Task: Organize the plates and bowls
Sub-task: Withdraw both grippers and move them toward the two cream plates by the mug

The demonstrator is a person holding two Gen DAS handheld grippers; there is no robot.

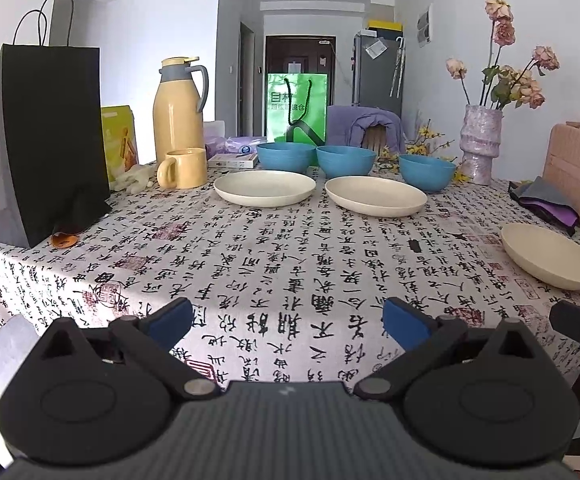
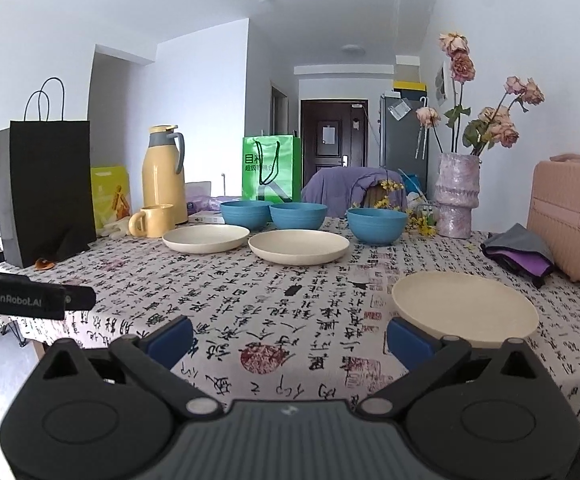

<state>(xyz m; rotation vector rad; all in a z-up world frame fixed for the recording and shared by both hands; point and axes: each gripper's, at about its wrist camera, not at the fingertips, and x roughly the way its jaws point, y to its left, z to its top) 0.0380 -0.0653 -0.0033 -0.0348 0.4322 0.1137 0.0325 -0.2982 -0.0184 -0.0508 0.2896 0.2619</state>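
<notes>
Three blue bowls stand in a row at the far side of the table: left (image 1: 286, 157) (image 2: 245, 214), middle (image 1: 345, 160) (image 2: 298, 216), right (image 1: 427, 172) (image 2: 376, 225). Two cream plates lie in front of them: left (image 1: 264, 188) (image 2: 206, 238), middle (image 1: 375, 196) (image 2: 299, 246). A third cream plate (image 1: 550, 256) (image 2: 464, 309) lies near the right front. My left gripper (image 1: 288, 320) is open and empty above the tablecloth. My right gripper (image 2: 290, 338) is open and empty, its right finger just left of the near plate.
A black paper bag (image 1: 46, 140), a yellow thermos (image 1: 178, 108) and a yellow mug (image 1: 184, 168) stand at the left. A vase of dried roses (image 1: 482, 144), a pink case (image 2: 570, 220) and a folded purple cloth (image 2: 520, 254) are at the right. A green bag (image 1: 296, 108) stands behind the bowls.
</notes>
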